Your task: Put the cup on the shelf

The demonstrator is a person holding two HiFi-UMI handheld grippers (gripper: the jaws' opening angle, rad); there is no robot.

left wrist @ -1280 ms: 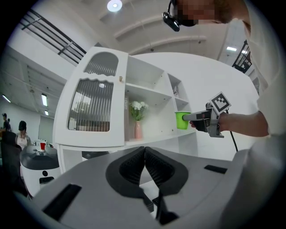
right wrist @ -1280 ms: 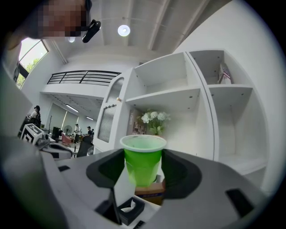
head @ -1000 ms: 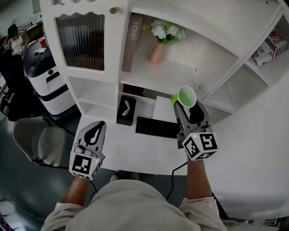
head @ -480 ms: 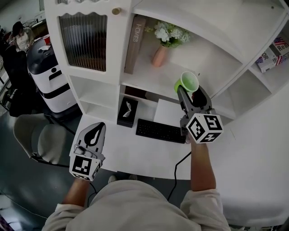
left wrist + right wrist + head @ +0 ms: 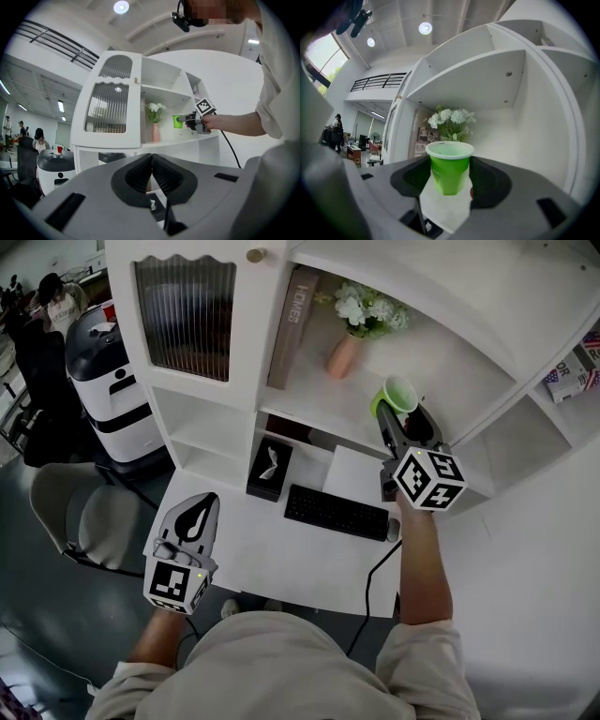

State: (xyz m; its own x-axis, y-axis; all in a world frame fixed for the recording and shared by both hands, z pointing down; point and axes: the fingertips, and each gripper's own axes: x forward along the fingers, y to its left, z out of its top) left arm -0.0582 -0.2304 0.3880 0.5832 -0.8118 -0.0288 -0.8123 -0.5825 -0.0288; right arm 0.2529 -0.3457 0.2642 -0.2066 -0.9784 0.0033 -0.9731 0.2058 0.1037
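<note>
Shelf (image 5: 314, 399) ahead; right gripper (image 5: 401, 418) clamps green cup (image 5: 400, 393); left gripper (image 5: 200, 506) fingers (image 5: 133, 178) together.

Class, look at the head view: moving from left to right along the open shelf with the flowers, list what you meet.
book → pink vase with flowers → green cup, gripped in the right claw

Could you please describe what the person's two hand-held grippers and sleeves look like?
The left hand-held gripper and right hand-held gripper are grey with black-lined jaws; each carries a white cube with black square markers. A black cable hangs from the right one. The person wears short pale sleeves.
</note>
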